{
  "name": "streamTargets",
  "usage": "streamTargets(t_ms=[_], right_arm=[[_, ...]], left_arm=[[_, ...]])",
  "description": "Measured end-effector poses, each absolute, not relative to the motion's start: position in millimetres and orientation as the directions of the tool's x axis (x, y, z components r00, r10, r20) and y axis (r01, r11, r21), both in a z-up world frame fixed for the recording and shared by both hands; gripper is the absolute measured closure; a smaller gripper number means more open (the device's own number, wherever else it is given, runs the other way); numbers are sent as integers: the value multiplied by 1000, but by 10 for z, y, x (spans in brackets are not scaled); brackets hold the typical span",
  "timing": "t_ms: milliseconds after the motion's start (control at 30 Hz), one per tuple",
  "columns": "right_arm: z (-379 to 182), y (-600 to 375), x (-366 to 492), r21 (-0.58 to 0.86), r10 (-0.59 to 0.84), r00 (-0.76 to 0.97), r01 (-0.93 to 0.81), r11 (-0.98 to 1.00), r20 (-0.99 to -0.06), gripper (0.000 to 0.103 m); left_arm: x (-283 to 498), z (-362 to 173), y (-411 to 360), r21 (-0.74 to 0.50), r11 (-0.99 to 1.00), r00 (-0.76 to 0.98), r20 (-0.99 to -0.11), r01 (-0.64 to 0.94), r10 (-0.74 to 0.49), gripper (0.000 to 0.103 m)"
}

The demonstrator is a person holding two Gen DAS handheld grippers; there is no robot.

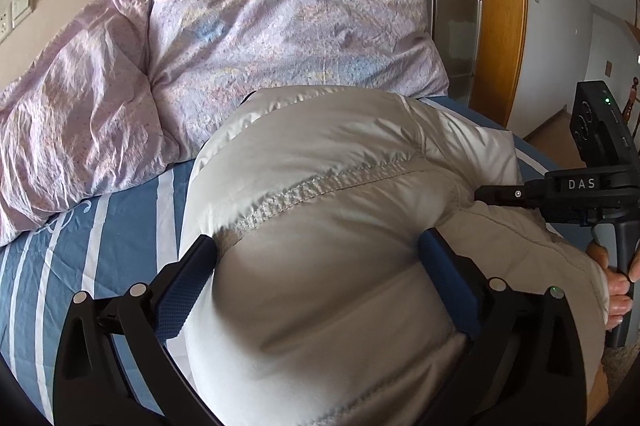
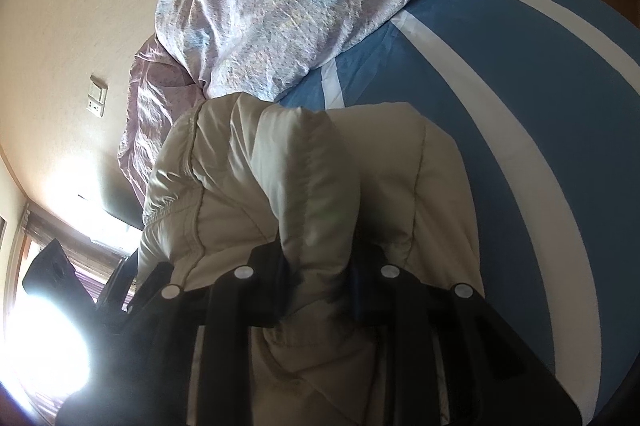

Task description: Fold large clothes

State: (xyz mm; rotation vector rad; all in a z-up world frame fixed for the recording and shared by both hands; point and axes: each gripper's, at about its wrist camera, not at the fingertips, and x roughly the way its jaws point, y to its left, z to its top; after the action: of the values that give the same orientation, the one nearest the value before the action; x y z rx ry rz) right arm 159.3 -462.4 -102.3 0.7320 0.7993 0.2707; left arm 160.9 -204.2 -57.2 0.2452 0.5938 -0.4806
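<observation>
A puffy cream padded jacket point(image 1: 320, 154) lies bunched on the blue striped bed sheet point(image 1: 100, 246). My left gripper point(image 1: 320, 238) stands open wide, and the jacket's bulk swells up between its blue pads point(image 1: 188, 286). My right gripper point(image 2: 320, 246) is shut on a raised fold of the same jacket point(image 2: 240, 186). In the left wrist view the right gripper point(image 1: 486, 193) reaches into the jacket's right side, and a person's hand point(image 1: 618, 290) holds its handle.
A crumpled lilac duvet point(image 1: 260, 38) is piled at the head of the bed, just behind the jacket. A wooden door frame with glass panes point(image 1: 452, 6) stands beyond the bed. Bare blue sheet point(image 2: 500, 106) stretches beside the jacket. A wall switch point(image 1: 20, 10) is at the far left.
</observation>
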Motion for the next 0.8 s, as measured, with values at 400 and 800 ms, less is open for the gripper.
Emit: streamTargets(t_ms=[400, 800], right_arm=[[-1111, -4646, 1612, 707, 487, 681, 63, 705, -546, 78], [-957, -4706, 1471, 709, 450, 690, 131, 693, -567, 53]], left_arm=[[1656, -630, -2071, 87, 872, 741, -571, 483, -354, 1], [1704, -622, -2063, 74, 866, 721, -593, 494, -360, 1]])
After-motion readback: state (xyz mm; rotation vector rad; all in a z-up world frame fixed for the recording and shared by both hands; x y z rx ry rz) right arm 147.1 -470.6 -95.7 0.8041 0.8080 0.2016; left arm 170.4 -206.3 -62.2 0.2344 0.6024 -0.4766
